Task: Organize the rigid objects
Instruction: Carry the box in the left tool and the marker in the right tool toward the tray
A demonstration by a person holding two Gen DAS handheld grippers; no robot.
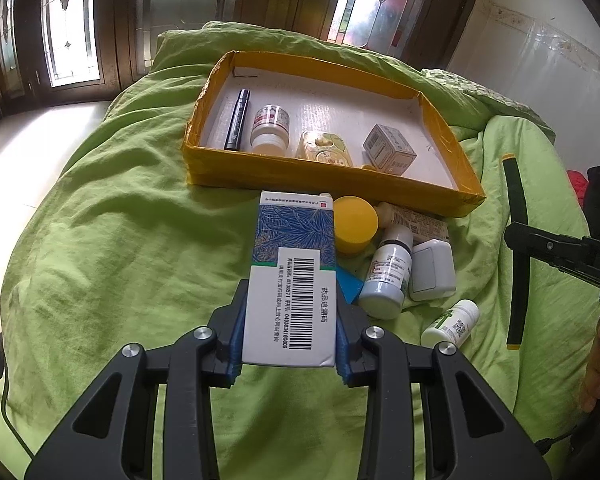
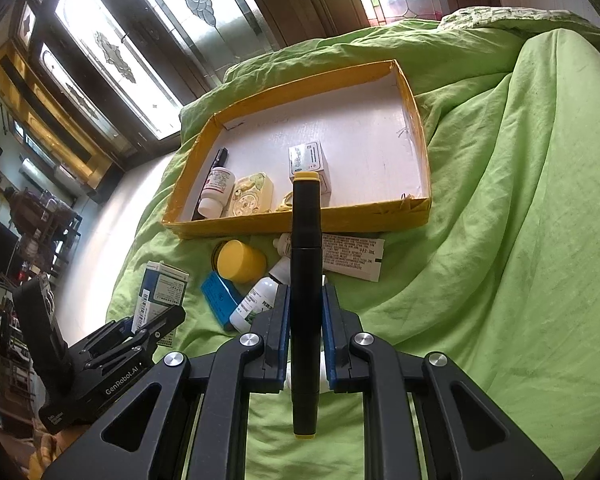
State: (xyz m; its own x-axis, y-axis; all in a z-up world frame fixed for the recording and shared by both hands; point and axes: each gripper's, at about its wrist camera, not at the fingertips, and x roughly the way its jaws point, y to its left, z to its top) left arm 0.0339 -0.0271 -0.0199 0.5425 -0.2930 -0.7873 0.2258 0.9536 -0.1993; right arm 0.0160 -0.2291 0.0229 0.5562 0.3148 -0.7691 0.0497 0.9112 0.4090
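Note:
My left gripper (image 1: pixel 290 320) is shut on a blue-and-white medicine box (image 1: pixel 294 264) and holds it above the green blanket, just short of the yellow tray (image 1: pixel 324 190). My right gripper (image 2: pixel 306 316) is shut on a black marker with yellow ends (image 2: pixel 306 280), held upright before the tray (image 2: pixel 300 220). The same marker shows in the left wrist view (image 1: pixel 515 248). The tray holds a black pen (image 1: pixel 238 120), a white bottle (image 1: pixel 270 128), a yellow packet (image 1: pixel 324 148) and a small grey box (image 1: pixel 390 148).
In front of the tray lie a yellow cap (image 1: pixel 354 224), several white bottles (image 1: pixel 390 276), a white switch block (image 1: pixel 432 272), a blue card (image 2: pixel 220 298) and a paper leaflet (image 2: pixel 350 258). A green blanket (image 1: pixel 120 240) covers the bed. Windows stand behind.

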